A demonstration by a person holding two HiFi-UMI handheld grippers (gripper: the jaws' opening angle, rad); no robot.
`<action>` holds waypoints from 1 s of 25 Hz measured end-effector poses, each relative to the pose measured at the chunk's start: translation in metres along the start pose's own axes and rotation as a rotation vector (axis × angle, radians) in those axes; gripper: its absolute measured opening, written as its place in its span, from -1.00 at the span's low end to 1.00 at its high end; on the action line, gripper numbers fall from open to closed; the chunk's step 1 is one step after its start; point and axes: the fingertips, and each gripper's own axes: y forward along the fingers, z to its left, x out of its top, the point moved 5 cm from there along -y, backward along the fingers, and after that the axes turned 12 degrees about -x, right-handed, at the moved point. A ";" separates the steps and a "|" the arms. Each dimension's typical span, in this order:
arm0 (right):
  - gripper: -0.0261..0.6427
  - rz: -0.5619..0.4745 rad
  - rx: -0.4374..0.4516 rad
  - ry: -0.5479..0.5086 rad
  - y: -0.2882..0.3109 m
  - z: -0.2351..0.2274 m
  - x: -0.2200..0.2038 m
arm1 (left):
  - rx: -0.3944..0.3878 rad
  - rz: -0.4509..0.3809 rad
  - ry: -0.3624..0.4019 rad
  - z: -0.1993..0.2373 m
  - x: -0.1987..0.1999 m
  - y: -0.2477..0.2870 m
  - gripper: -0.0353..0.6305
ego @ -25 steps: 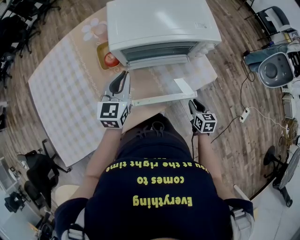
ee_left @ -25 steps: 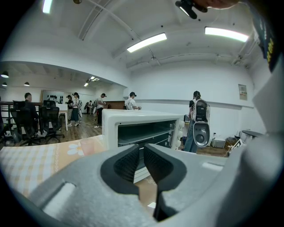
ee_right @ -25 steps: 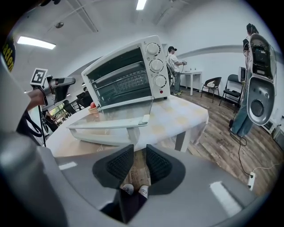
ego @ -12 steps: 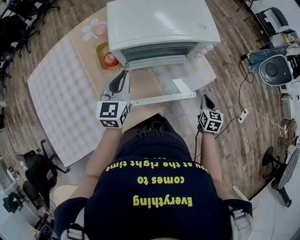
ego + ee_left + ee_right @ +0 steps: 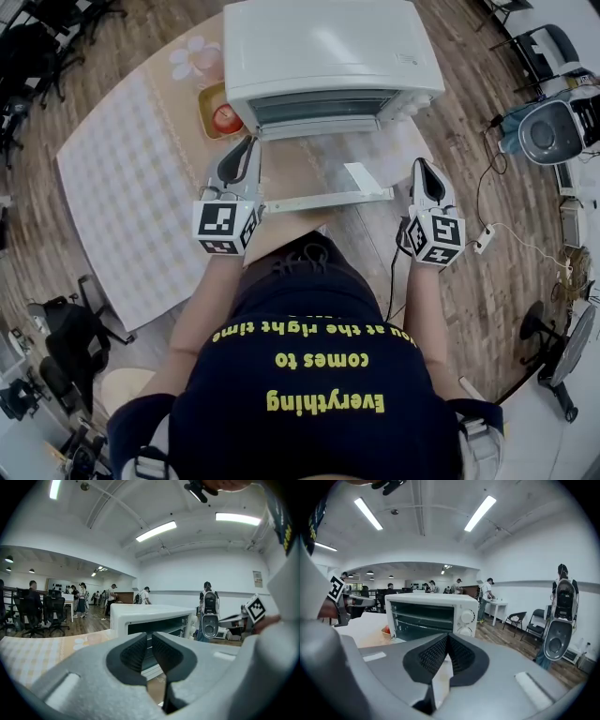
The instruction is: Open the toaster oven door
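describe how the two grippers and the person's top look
Both the left gripper and the right gripper have light grey, tapering plastic shells with black ribbed pads. Each carries a white cube printed with black square markers. The person wears a dark top with yellow lettering.

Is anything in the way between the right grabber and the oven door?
No, nothing visible stands between them. The right gripper, shut and empty, hangs just beside the right end of the door, not touching it. The door already lies folded down, open, in front of the toaster oven.
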 end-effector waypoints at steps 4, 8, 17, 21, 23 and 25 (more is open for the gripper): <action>-0.89 -0.091 0.030 -0.037 -0.006 0.017 0.041 | 0.010 -0.028 0.007 0.003 0.011 -0.002 -0.79; -0.89 -0.185 0.060 -0.078 -0.013 0.032 0.075 | 0.023 -0.060 0.023 0.006 0.024 -0.004 -0.79; -0.89 -0.325 0.167 -0.006 -0.023 0.055 0.127 | 0.033 -0.112 0.048 0.005 0.046 -0.009 -0.79; -0.89 -0.352 0.207 0.001 -0.024 0.065 0.142 | 0.042 -0.129 0.050 0.006 0.053 -0.012 -0.79; -0.89 -0.363 0.218 -0.001 -0.023 0.069 0.146 | 0.047 -0.136 0.052 0.006 0.056 -0.014 -0.79; -0.89 -0.370 0.226 0.003 -0.021 0.073 0.148 | 0.050 -0.140 0.053 0.007 0.058 -0.015 -0.79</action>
